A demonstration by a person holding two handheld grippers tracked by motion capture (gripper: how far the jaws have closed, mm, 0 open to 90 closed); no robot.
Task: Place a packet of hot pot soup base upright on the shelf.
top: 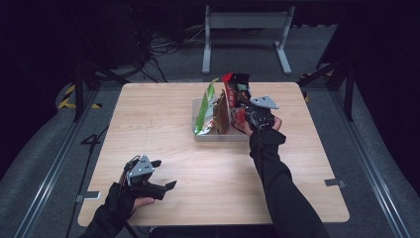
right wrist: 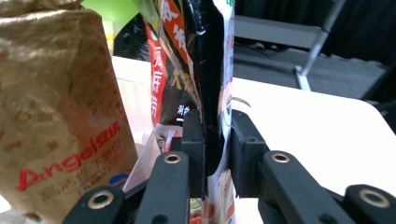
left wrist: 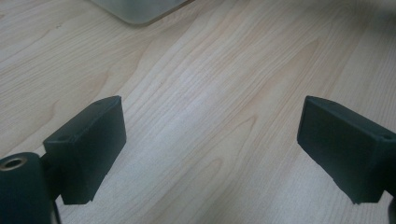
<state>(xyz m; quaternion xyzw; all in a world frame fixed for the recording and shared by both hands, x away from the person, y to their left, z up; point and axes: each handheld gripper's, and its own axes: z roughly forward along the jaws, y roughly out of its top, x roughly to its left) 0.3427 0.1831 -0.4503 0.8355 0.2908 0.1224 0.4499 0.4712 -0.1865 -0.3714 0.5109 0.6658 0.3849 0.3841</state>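
Several snack bags stand upright in a shallow clear tray (top: 197, 135) at the table's far middle: a green bag (top: 204, 109), a gold bag (top: 221, 115) (right wrist: 60, 116) and a black-and-red bag (top: 236, 88) (right wrist: 205, 70). My right gripper (top: 249, 118) (right wrist: 216, 140) is shut on the lower edge of the black-and-red bag at the tray's right end, its jaws pinching the bag's seam. Near the front left corner of the table, my left gripper (top: 166, 174) (left wrist: 210, 149) hovers open with nothing between its jaws, only bare wood below.
The wooden table (top: 198, 188) has free room across its front and left. A corner of the tray (left wrist: 140, 9) shows at the top of the left gripper view. Beyond the far edge stand a white metal frame (top: 245, 29) and floor cables (top: 163, 47).
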